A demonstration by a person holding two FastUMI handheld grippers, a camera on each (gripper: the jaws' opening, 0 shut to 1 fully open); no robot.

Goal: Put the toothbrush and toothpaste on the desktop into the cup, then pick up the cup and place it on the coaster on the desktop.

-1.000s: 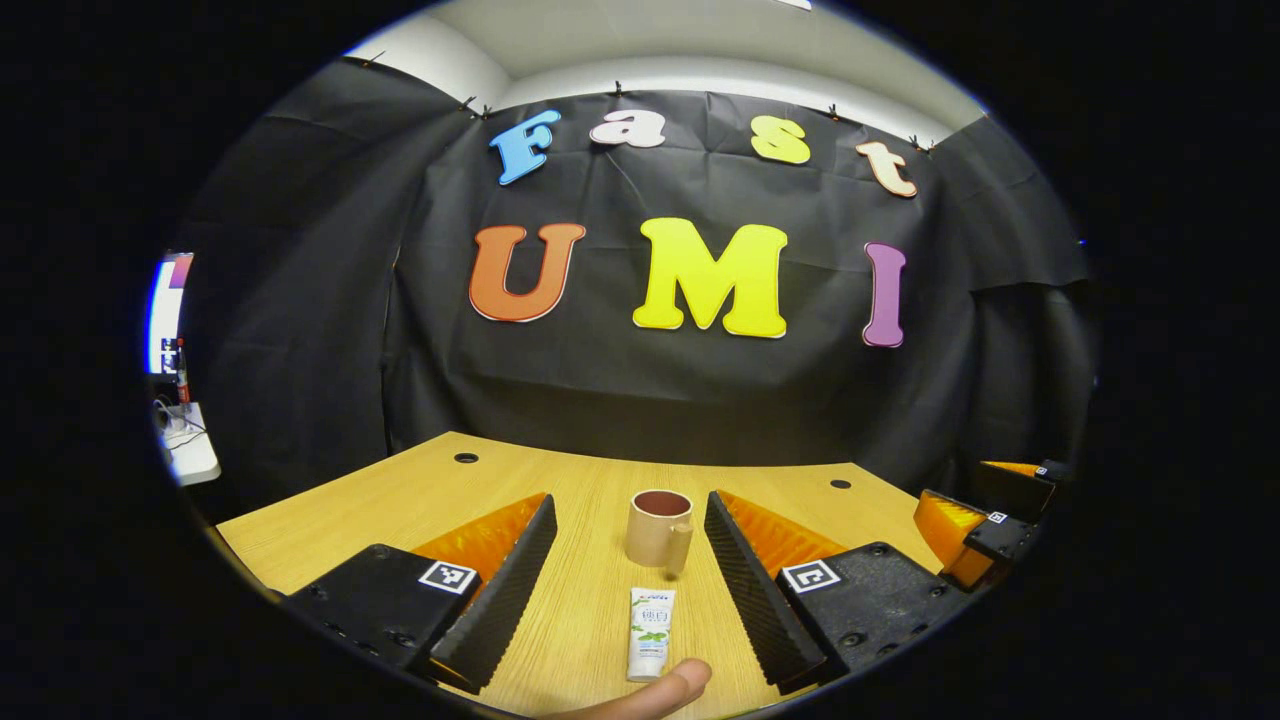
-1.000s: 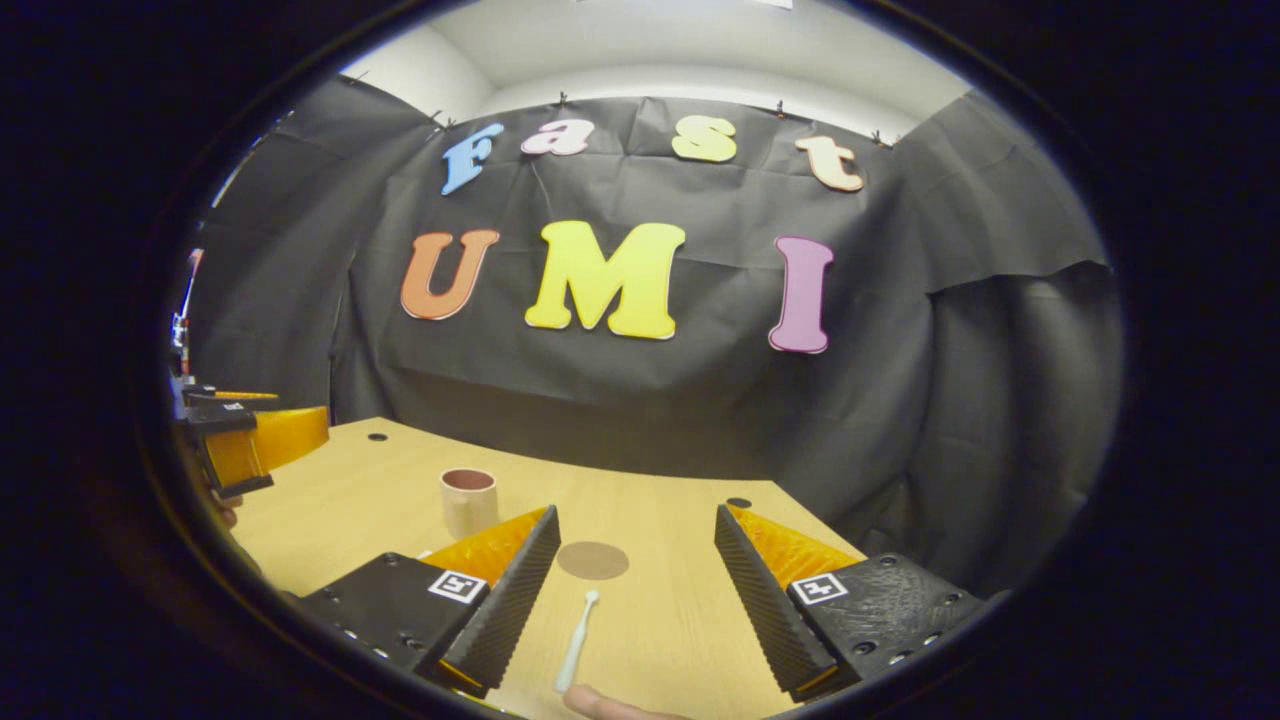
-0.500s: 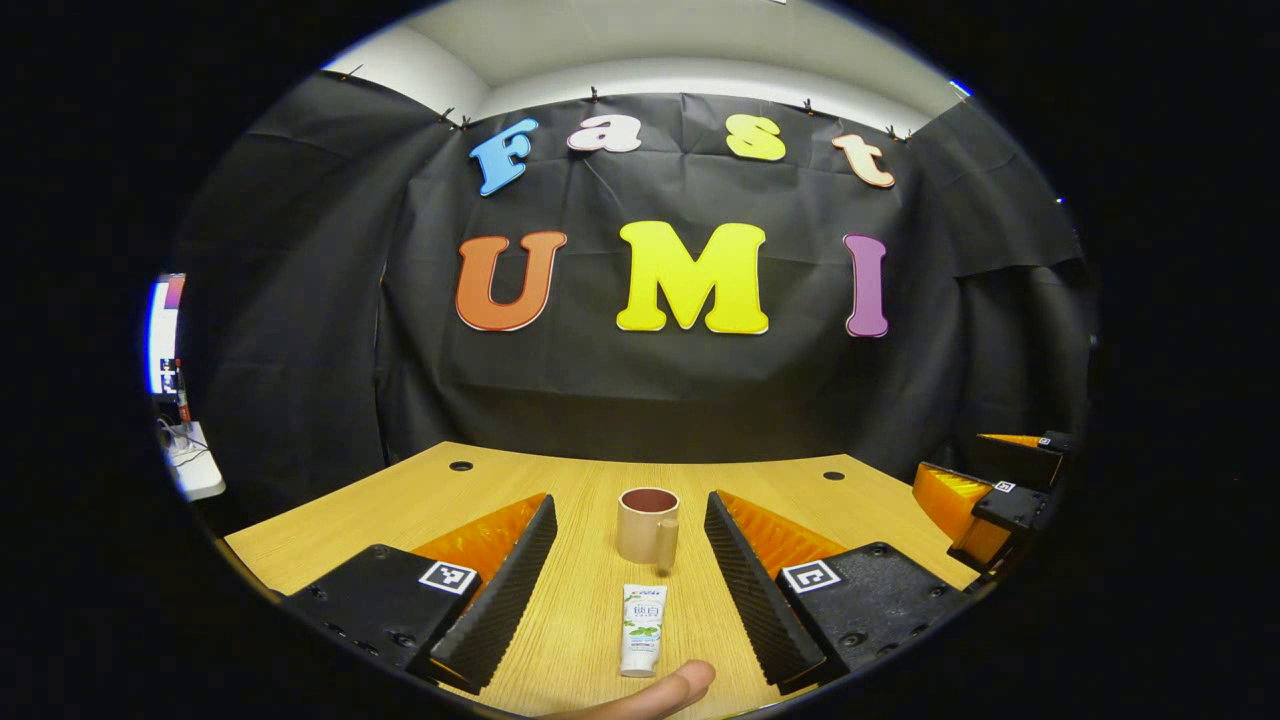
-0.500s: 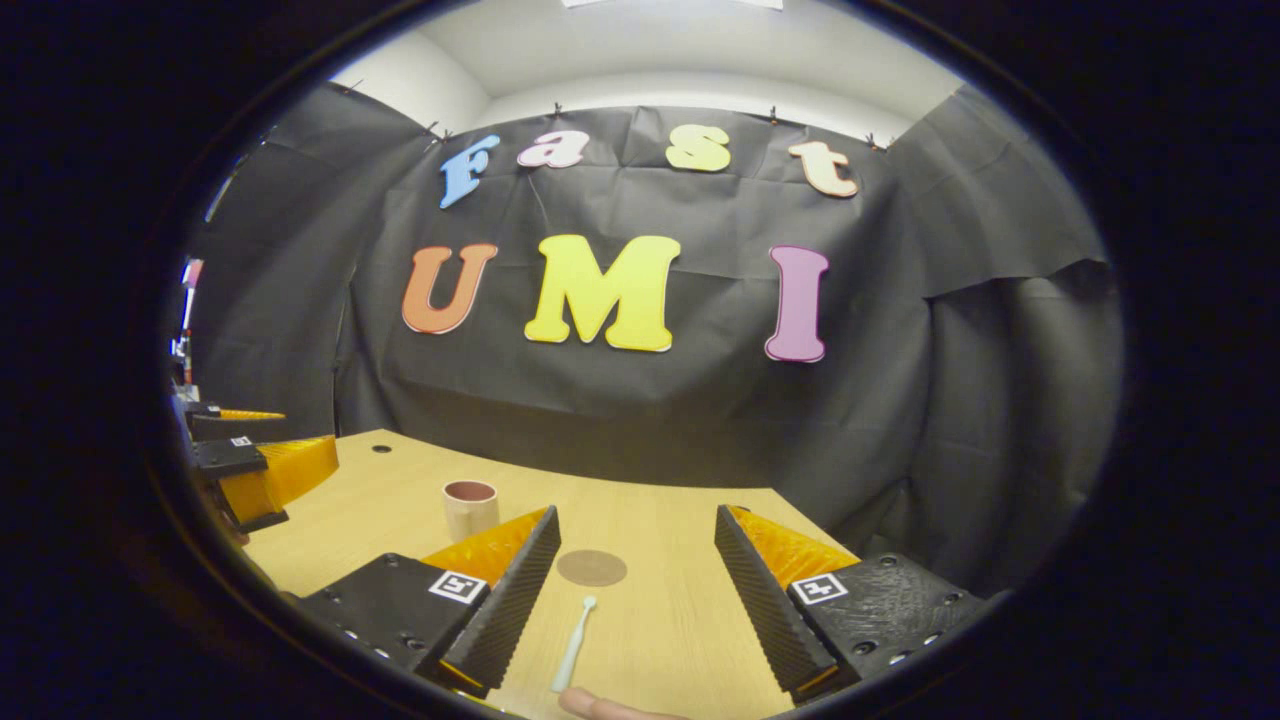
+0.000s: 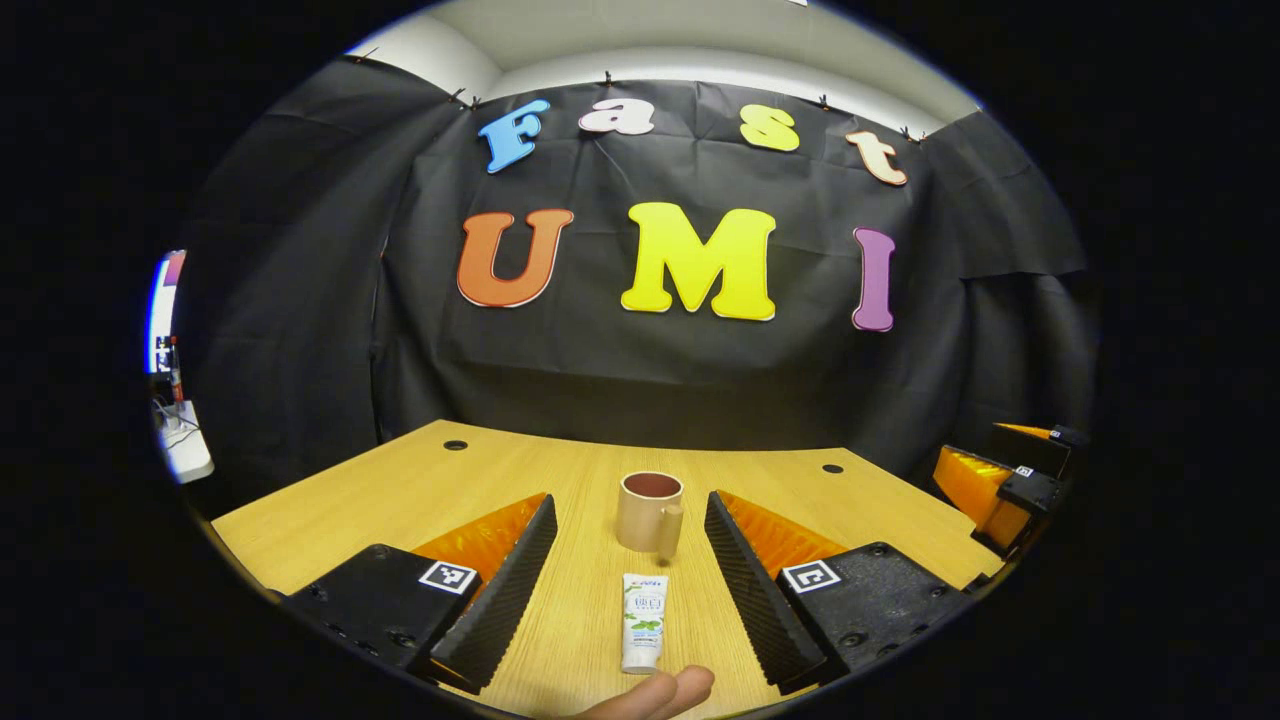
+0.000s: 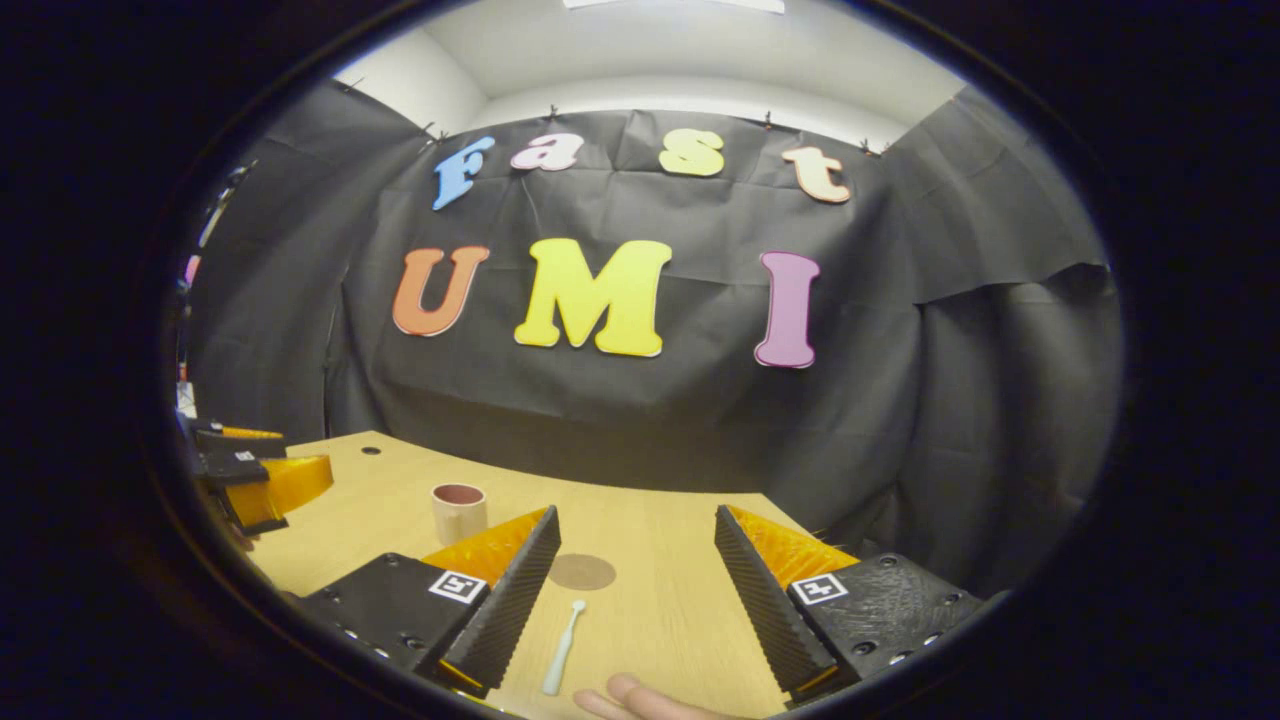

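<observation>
While the toothpaste [image 5: 643, 622] lies flat on the surface [image 5: 400, 495] between my left gripper [image 5: 631, 570] fingers, spread apart, the cup [image 5: 649, 511] stands just beyond it. My right gripper [image 6: 637, 570] fingers, also apart, frame the toothbrush [image 6: 561, 648] and coaster [image 6: 581, 572].

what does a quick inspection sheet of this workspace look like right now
surface: wooden desktop with round grommet holes.
job's things: toothpaste lies flat before the cup; toothbrush lies flat; coaster bare; cup upright, nothing seen inside.
clutter: nothing seen.
grippers: left hand-held gripper open, jaws either side of the toothpaste, apart from it; right hand-held gripper open, toothbrush between its jaws, untouched.
cables: loose wires on a white shelf outside the booth.
surroundings: black cloth wall, white ceiling; a fingertip at the lower edge.
</observation>
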